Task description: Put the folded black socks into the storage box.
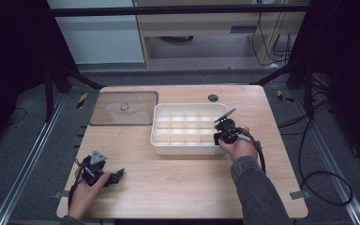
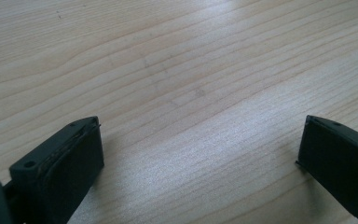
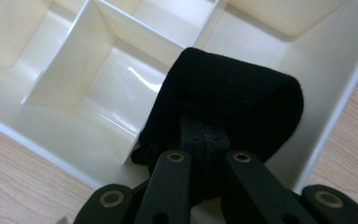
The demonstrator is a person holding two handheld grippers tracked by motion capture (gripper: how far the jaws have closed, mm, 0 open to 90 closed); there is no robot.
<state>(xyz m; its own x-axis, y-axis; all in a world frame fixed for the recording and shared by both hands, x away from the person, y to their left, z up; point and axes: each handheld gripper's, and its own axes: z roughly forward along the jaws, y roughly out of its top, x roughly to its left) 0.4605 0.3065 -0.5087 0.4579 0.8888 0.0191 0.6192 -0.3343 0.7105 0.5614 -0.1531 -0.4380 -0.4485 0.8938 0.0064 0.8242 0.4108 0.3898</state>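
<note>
Wooden table [image 1: 183, 183]; white divided tray [image 1: 186, 148] at centre; clear lid [image 1: 124, 108] to its left, apart. R gripper [image 1: 225, 130] over tray's right end compartments; L gripper [image 1: 115, 177] rests on table near front-left corner, well apart from tray.

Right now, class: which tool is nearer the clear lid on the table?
Left. The left tool rests on the table below the clear lid; the right tool is over the divided tray.

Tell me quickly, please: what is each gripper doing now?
Left gripper: open, holding nothing.
Right gripper: shut on black cloth, over the white divided tray.
</note>
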